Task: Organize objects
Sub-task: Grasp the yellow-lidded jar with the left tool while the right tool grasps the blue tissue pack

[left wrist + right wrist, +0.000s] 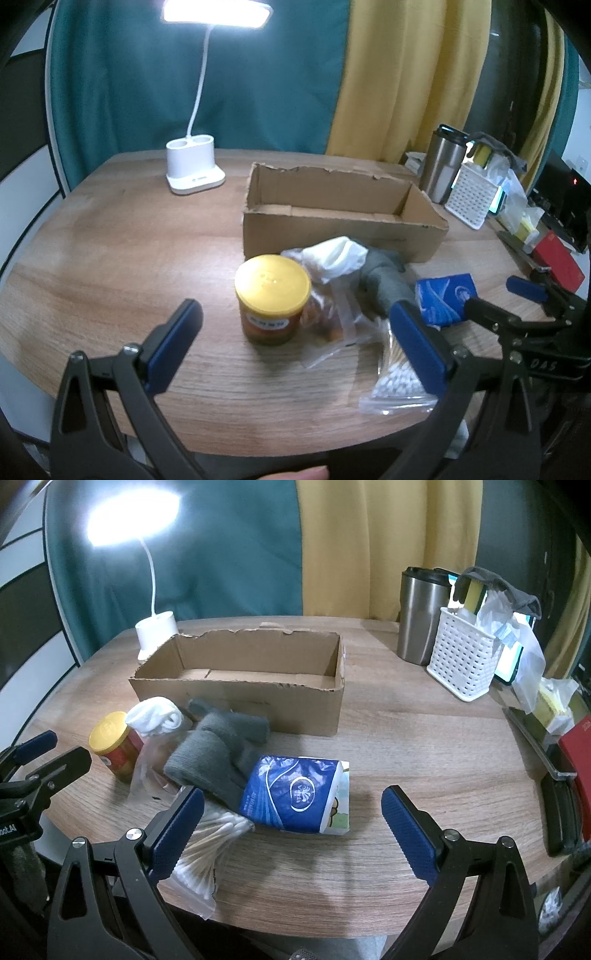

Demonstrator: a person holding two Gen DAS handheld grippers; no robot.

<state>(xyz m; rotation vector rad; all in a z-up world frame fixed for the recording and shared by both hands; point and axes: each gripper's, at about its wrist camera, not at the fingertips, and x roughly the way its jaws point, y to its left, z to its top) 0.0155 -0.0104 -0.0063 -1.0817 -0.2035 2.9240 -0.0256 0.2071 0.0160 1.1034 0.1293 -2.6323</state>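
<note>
An empty cardboard box (343, 221) (240, 686) stands open on the round wooden table. In front of it lie a yellow-lidded jar (271, 299) (114, 746), a white item in a clear bag (334, 254) (157, 714), grey gloves (384, 280) (218, 753), a blue tissue pack (447, 297) (295, 794) and a bag of cotton swabs (395, 380) (207, 849). My left gripper (295, 339) is open, just short of the jar. My right gripper (291, 830) is open, just short of the tissue pack.
A lit white desk lamp (194, 166) (155, 631) stands behind the box. At the right are a steel tumbler (421, 616), a white slotted basket (461, 664) with sponges and bags, and a red book (576, 746). Curtains hang behind the table.
</note>
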